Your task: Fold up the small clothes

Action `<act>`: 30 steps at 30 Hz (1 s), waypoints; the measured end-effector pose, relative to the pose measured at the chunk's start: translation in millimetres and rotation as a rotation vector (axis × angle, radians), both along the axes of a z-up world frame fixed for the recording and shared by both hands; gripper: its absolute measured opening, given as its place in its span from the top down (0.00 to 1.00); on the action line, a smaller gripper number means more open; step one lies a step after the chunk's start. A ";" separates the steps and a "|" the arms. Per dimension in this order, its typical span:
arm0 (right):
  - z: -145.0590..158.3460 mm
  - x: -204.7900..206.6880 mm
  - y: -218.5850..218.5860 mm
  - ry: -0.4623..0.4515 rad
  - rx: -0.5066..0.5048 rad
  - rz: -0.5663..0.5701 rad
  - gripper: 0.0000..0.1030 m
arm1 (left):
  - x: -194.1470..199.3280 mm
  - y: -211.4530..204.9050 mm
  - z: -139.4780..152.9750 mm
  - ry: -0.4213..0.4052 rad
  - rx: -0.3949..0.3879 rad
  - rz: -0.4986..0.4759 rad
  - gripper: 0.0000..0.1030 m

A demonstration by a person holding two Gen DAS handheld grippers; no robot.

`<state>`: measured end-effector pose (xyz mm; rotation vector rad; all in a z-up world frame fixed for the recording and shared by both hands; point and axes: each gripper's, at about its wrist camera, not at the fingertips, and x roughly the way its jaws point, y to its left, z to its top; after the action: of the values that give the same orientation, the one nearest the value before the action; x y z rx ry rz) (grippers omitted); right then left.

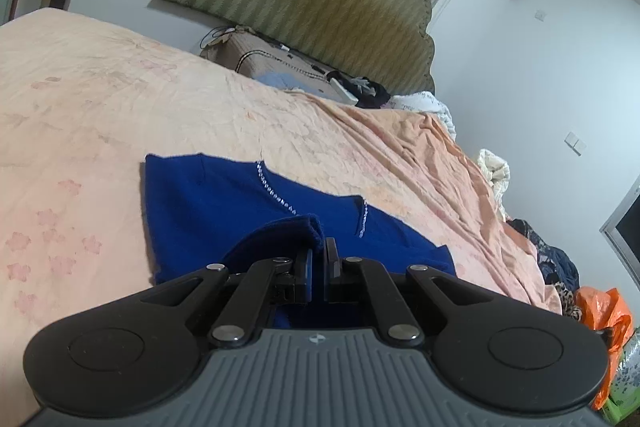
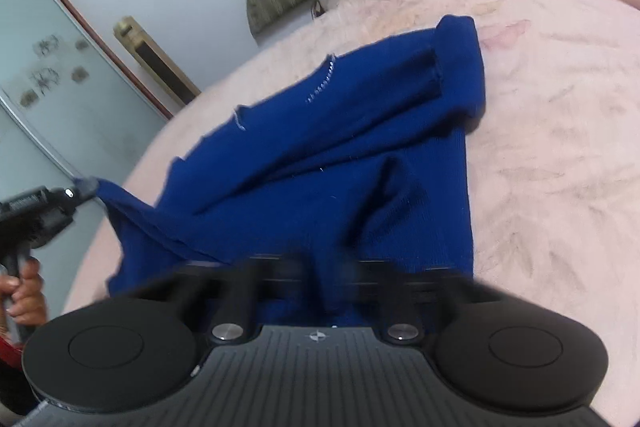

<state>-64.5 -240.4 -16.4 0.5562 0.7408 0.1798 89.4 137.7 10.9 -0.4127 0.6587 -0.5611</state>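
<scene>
A royal-blue knitted garment (image 1: pixel 224 203) with a sparkly neckline trim lies on the peach bed sheet (image 1: pixel 120 99). My left gripper (image 1: pixel 319 255) is shut on a raised fold of its edge, with blue cloth pinched between the pads. In the right wrist view the same garment (image 2: pixel 320 155) is partly folded, one sleeve laid across it. At the left of that view the left gripper (image 2: pixel 86 187) holds a corner stretched off the bed's edge. My right gripper (image 2: pixel 330 267) is blurred, low over the near hem, its fingers close together with blue cloth between them.
An olive padded headboard (image 1: pixel 312 7) stands at the far end, with a cushion and small items (image 1: pixel 264 59) below it. Piled clothes (image 1: pixel 556 263) and an orange bag (image 1: pixel 604 315) sit past the bed's right edge. A hand (image 2: pixel 26 291) grips the left tool's handle.
</scene>
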 end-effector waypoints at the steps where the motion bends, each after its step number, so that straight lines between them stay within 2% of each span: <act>1: 3.5 -1.3 -0.2 -0.024 0.010 -0.004 0.90 | 0.7 -0.3 2.9 -0.012 0.005 0.000 0.96; 5: 32.6 1.9 -12.7 -0.146 0.074 -0.052 0.90 | 12.0 -5.1 13.7 -0.047 0.012 0.003 0.95; 8: 49.7 18.8 -23.3 -0.202 0.084 -0.085 0.90 | 27.1 -14.1 19.9 -0.082 0.021 0.005 0.96; 11: 58.1 39.2 -34.9 -0.235 0.093 -0.126 0.90 | 51.5 -23.6 20.5 -0.084 0.021 0.013 0.96; 16: 53.9 85.8 -60.4 -0.243 0.154 -0.196 0.90 | 105.3 -40.5 5.2 -0.057 0.055 0.053 0.96; 19: 45.5 123.9 -63.2 -0.220 0.133 -0.231 0.90 | 139.7 -50.6 -19.0 0.004 0.065 0.074 0.96; 22: 28.1 158.2 -69.1 -0.160 0.129 -0.255 0.89 | 167.2 -56.1 -49.4 0.095 0.079 0.087 0.95; 24: 8.5 181.7 -76.0 -0.087 0.153 -0.276 0.77 | 175.8 -54.3 -61.8 0.146 0.096 0.118 0.94; 25: 1.4 187.0 -77.9 -0.063 0.152 -0.296 0.62 | 176.4 -50.7 -63.8 0.154 0.086 0.131 0.94; 26: -3.9 190.6 -80.5 -0.052 0.146 -0.322 0.51 | 175.3 -46.3 -63.0 0.143 0.084 0.142 0.93; 30: 1.0 179.4 -87.2 -0.131 0.154 -0.384 0.49 | 169.9 -33.1 -50.1 0.084 0.138 0.192 0.83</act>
<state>114.9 -327.6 -15.4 0.8139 0.4842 -0.0838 259.3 104.7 -39.2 -0.3663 0.7246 -0.3153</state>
